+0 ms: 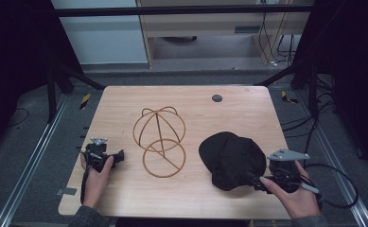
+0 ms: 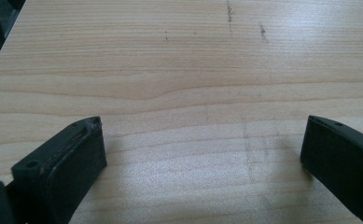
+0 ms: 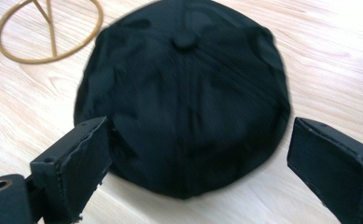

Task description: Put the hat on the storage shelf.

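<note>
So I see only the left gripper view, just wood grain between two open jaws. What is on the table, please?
Observer: A black cap lies on the table's right side, crown up.
Operator: Is the right gripper near it?
Observer: Yes, the right gripper is open with its jaws standing on either side of the cap's near edge, not closed on it.
Operator: Anything else there?
Observer: A brass-coloured wire hat stand is at the table's middle, between the left gripper and the cap.
</note>
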Available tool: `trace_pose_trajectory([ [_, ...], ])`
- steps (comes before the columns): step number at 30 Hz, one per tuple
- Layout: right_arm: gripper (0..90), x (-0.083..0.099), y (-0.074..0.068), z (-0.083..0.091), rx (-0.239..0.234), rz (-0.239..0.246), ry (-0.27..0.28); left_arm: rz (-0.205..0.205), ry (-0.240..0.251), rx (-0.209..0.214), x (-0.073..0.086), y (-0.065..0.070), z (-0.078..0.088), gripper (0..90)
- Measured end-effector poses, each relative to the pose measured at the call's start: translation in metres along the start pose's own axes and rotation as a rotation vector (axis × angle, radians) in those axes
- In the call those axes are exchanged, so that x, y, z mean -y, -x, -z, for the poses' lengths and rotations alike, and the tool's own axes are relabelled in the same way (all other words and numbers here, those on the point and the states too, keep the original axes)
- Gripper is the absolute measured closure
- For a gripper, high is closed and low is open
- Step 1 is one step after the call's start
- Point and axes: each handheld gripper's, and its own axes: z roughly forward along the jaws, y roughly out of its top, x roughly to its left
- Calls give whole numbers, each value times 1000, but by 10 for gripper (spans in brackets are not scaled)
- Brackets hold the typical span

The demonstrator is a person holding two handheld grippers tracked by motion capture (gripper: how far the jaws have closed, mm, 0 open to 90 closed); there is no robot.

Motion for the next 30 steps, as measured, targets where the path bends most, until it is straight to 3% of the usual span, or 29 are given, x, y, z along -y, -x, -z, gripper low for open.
trace_pose_trajectory([
  [5, 62, -23, -8, -22, -22, 9, -33, 1, 2, -3, 0, 1, 0, 0],
  [7, 66, -28, -8, -32, -4, 16, -61, 2, 0, -3, 0, 1, 0, 0],
  [14, 123, -32, -1, -53, -24, 6, -119, 0, 0, -1, -1, 2, -1, 0],
  [15, 200, -33, 2, -55, -37, -1, -131, -1, 0, -1, -1, 2, -1, 0],
  [18, 274, -33, 6, -57, -53, -5, -134, -1, 0, -1, -1, 2, -1, 0],
  [19, 374, -32, 8, -58, -68, -5, -139, -3, -1, 0, -1, 2, 0, 0],
  [21, 422, -32, 9, -58, -80, -5, -143, -2, -1, 1, -1, 2, 0, 0],
  [23, 601, -30, 12, -58, -107, -6, -127, -3, -2, 0, -1, 2, 0, 0],
  [24, 601, -30, 12, -58, -107, -6, -127, -3, -2, 0, -1, 2, 0, 0],
  [25, 722, -29, 15, -58, -121, -12, -118, -3, -1, 0, -1, 2, 0, 0],
  [30, 818, -30, 18, -59, -135, -11, -101, -5, -3, 1, -1, 2, 0, 0],
])
